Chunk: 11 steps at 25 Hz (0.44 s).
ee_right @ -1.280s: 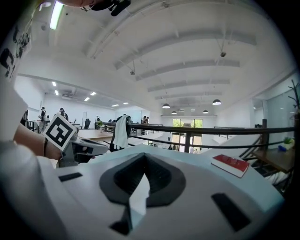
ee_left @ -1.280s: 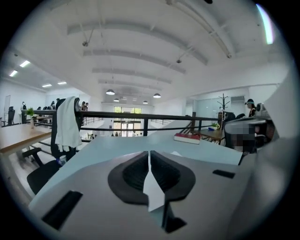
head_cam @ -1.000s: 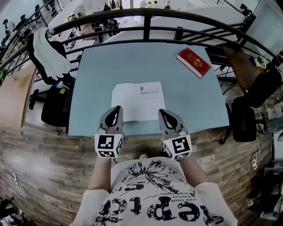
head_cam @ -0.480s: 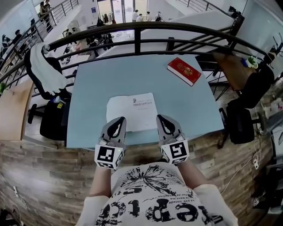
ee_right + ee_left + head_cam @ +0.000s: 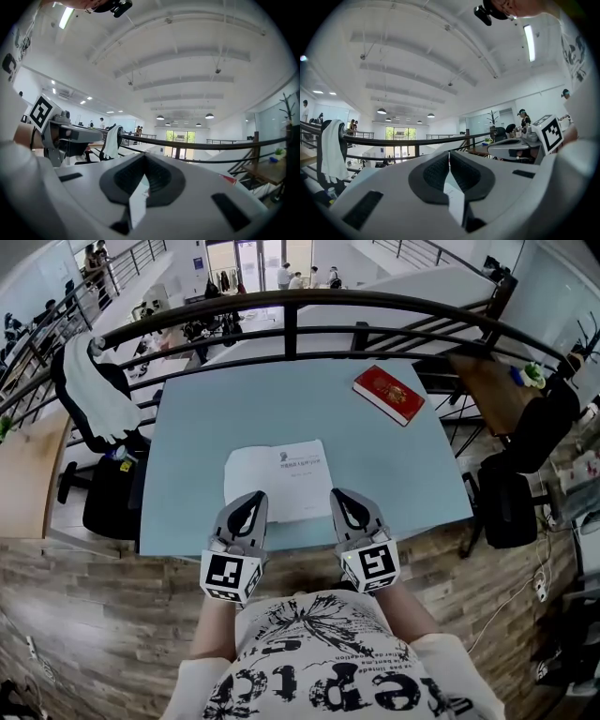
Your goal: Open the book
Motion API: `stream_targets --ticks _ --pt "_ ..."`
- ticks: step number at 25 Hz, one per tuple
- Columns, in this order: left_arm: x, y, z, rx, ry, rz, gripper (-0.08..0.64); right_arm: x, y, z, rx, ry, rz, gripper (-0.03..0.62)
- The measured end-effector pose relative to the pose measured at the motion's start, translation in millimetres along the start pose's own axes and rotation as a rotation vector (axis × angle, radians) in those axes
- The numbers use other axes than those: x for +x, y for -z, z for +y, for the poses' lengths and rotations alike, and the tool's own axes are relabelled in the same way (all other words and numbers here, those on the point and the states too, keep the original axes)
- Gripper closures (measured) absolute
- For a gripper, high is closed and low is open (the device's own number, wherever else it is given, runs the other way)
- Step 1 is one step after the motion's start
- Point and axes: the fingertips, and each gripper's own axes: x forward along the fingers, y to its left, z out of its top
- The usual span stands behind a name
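A closed white book (image 5: 277, 482) lies flat on the pale blue table (image 5: 206, 409), close to the front edge. My left gripper (image 5: 255, 495) hovers over the book's lower left corner, jaws shut with nothing between them. Over its lower right corner hangs my right gripper (image 5: 337, 493), also shut and empty. Both point level, away from the person. In the left gripper view the fingertips (image 5: 449, 157) meet, and a sliver of the white book (image 5: 453, 194) shows below them. The right gripper view shows the same closed tips (image 5: 144, 159) above the white book (image 5: 136, 201).
A red book (image 5: 388, 394) lies at the table's far right corner, also visible as red book (image 5: 228, 179). A black railing (image 5: 300, 306) runs behind the table. A chair with a white garment (image 5: 94, 381) stands at the left, a dark chair (image 5: 511, 502) at the right.
The left gripper has risen a little and edged inward; the right one has barely shifted. Both stay shut. The white book lies as before.
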Motion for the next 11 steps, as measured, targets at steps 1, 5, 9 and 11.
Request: stream_targets --ticks 1,5,9,11 --pt "-0.1 -0.2 1.3 -0.003 -0.001 -0.001 0.537 0.7 0.6 0.5 -0.001 0.0 0.003 0.583" --pt "-0.2 -1.2 6.0 -0.01 -0.005 0.0 0.537 4.3 -1.1 2.8 -0.007 -0.004 0.01 0.583" --pt "-2.2 3.0 8.7 -0.017 -0.005 0.007 0.537 5.3 0.0 7.4 -0.015 -0.006 0.016 0.583" --pt "-3.2 5.0 10.7 -0.019 -0.007 0.01 0.537 6.4 0.0 10.4 -0.018 -0.007 0.014 0.583"
